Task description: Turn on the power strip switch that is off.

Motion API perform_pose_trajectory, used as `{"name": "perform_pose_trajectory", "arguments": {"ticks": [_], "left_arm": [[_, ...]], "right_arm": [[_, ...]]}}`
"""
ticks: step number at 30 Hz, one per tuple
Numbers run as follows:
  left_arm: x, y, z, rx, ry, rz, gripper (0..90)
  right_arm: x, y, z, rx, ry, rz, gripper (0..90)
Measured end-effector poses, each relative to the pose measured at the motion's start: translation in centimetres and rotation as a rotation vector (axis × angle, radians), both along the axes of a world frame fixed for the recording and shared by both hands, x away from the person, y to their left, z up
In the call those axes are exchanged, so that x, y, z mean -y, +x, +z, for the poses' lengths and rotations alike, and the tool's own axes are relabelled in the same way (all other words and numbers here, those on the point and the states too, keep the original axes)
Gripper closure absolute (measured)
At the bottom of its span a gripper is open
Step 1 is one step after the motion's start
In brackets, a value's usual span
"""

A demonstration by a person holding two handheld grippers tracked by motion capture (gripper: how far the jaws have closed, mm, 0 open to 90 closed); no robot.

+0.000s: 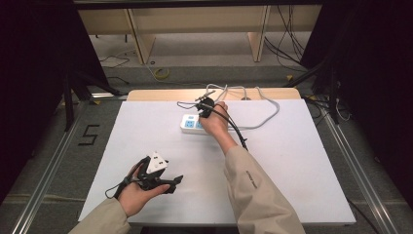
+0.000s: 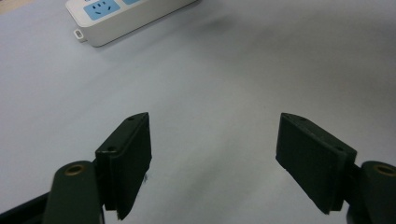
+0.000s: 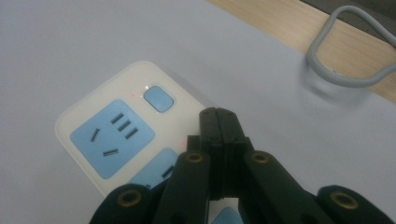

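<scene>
White matte tabletop (image 1: 146, 126) with a bare wood strip along the far edge, dark curtains either side, cables all over the floor behind. Sitting toward the far middle of the table is a white plastic power strip with blue socket faces (image 1: 192, 124), long axis running left-right, its grey cord (image 1: 265, 114) looping off to the far right.

Right gripper (image 1: 205, 108) is right on top of it. From the right gripper view its jaws are pressed together with nothing between them, tips hovering just beside the little blue square switch button (image 3: 158, 98) at the strip's end. Button lies just ahead of the tips, so my guess is a short poke forward and down is what's coming. Can't tell if the tips are touching the casing yet.

Left gripper (image 1: 163, 178) is parked at the near left, well apart from the strip, jaws spread wide over bare table. Loads of open room around the strip on the near side; only the far edge is close.
</scene>
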State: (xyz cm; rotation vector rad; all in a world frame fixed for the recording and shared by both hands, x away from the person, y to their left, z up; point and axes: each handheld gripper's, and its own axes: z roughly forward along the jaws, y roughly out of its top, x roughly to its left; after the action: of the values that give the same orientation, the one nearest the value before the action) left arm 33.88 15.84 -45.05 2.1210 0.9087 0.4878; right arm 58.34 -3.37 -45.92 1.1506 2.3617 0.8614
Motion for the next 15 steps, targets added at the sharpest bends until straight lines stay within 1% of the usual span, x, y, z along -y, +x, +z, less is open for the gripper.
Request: {"name": "perform_pose_trajectory", "arguments": {"ticks": [8,15], "left_arm": [[0.04,-0.01,-0.01,-0.002,-0.002,0.0,26.6],[0.04,-0.01,-0.02,-0.002,-0.002,0.0,26.6]], "right_arm": [[0.05,0.02,-0.02,-0.002,0.006,-0.003,90.0],[0.02,-0.07,-0.01,0.003,0.0,0.004,90.0]]}}
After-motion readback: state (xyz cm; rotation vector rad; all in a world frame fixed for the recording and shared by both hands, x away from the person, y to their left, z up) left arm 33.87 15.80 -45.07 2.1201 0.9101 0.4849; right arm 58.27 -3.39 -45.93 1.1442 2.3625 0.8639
